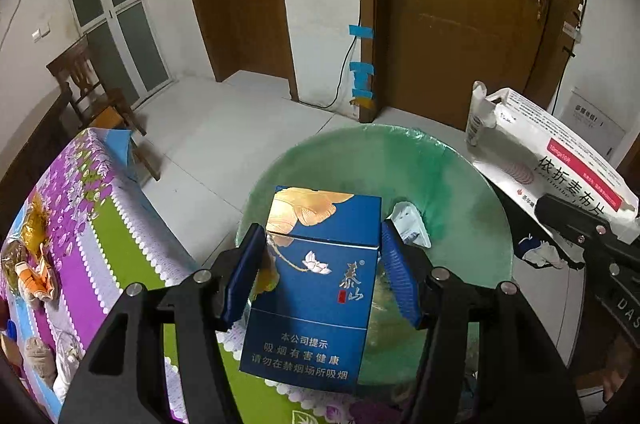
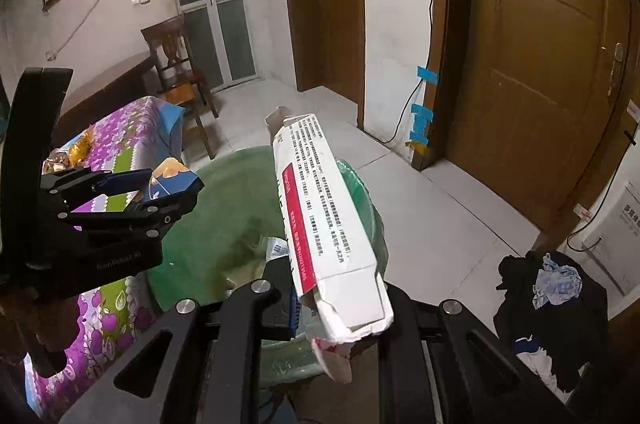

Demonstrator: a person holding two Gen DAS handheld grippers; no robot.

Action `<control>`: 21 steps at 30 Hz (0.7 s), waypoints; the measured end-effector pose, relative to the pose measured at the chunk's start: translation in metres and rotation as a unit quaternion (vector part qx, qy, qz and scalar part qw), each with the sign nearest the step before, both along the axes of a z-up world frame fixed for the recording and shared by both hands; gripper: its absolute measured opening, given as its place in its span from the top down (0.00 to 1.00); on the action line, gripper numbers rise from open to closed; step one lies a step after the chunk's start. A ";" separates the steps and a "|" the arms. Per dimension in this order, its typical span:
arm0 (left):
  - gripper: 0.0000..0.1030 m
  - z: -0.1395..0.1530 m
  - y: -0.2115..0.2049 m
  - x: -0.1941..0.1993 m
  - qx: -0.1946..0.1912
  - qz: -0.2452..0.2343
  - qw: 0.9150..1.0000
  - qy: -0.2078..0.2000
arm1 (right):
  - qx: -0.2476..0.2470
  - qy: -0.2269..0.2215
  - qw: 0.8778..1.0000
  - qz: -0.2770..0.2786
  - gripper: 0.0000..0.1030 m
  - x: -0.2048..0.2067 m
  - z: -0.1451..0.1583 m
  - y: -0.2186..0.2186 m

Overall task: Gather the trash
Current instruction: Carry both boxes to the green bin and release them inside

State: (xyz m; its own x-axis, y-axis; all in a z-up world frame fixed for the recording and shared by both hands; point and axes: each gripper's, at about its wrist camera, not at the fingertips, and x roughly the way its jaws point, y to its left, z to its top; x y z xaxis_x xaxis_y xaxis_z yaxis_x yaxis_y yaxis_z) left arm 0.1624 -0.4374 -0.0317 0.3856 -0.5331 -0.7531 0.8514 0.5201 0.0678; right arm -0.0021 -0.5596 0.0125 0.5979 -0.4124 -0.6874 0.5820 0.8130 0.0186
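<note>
Left gripper [image 1: 322, 264]: matte black linkage arms with slotted cutouts, round silver pivot screws, blue ribbed finger pads [image 1: 400, 280]. Faint light lettering on its side body, right-wrist view. Right gripper [image 2: 340, 308]: same black frame, silver screws, blue ribbed pad. White "DAS" lettering visible, left-wrist view.

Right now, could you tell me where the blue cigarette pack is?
The blue cigarette pack sits between the left gripper's fingers, above the green-lined trash bin, beside the floral-clothed table.
</note>
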 end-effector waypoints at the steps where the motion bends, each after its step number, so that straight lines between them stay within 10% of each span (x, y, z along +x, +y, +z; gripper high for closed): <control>1: 0.45 0.000 -0.001 0.000 0.001 0.001 1.000 0.000 | 0.001 0.002 1.000 0.000 0.85 0.002 -0.001 0.001; 21: 0.44 -0.007 -0.011 0.008 0.015 0.007 1.000 0.007 | 0.004 0.007 1.000 0.015 0.87 0.023 -0.007 -0.001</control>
State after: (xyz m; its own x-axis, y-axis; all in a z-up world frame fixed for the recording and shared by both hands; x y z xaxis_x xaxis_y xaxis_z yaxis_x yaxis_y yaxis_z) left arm 0.1708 -0.4483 -0.0391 0.3826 -0.5052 -0.7736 0.8448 0.5302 0.0715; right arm 0.0212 -0.5602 0.0059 0.6007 -0.3894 -0.6982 0.5577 0.8298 0.0171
